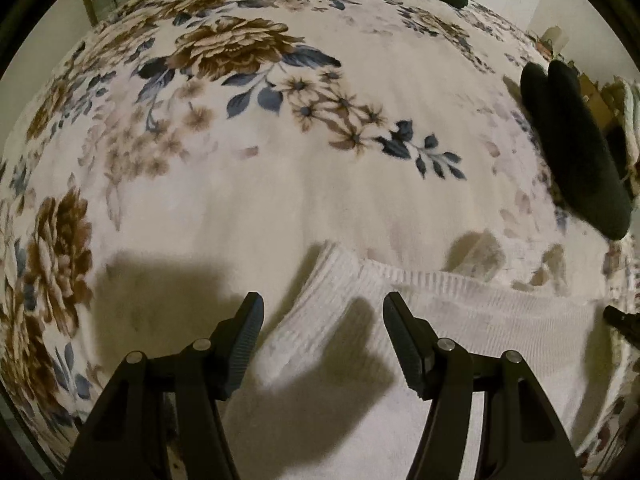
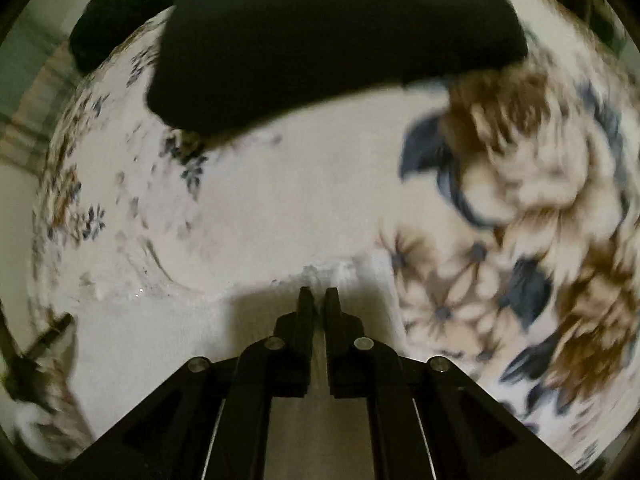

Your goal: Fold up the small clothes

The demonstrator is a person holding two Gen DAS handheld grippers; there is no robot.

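Folding of the white sock [image 1: 400,320] looks to be at the grasp stage — it lies flat on the floral blanket [image 1: 280,152], ribbed cuff end toward the open middle of the blanket, its knit body running off toward the right gripper's side. The left gripper [image 1: 323,320] hangs over the sock's cuff end with its fingers [image 1: 248,340] spread wide and nothing between them; one finger sits above the sock's edge, the other above its ribbed band, and whether the tips touch the cloth cannot be told. The right gripper [image 2: 318,304] is at the opposite end of the sock, fingers [image 2: 306,316] drawn almost together with only a thin slit left. In the blurred right wrist view the white edge [image 2: 320,276] lies right at the tips, so I judge it is pinching that edge, though the nip itself is not sharply shown. Beyond the sock, on the far side from the grippers, a dark sock [image 2: 328,40] lies on the blanket, apart from the white one, probably awaiting its turn. The next move, as I read it, calls for the left fingers to come down and close on the cuff — then one end can be carried over the other, keeping the edges lined up and the soft knit from bunching on the plush blanket.
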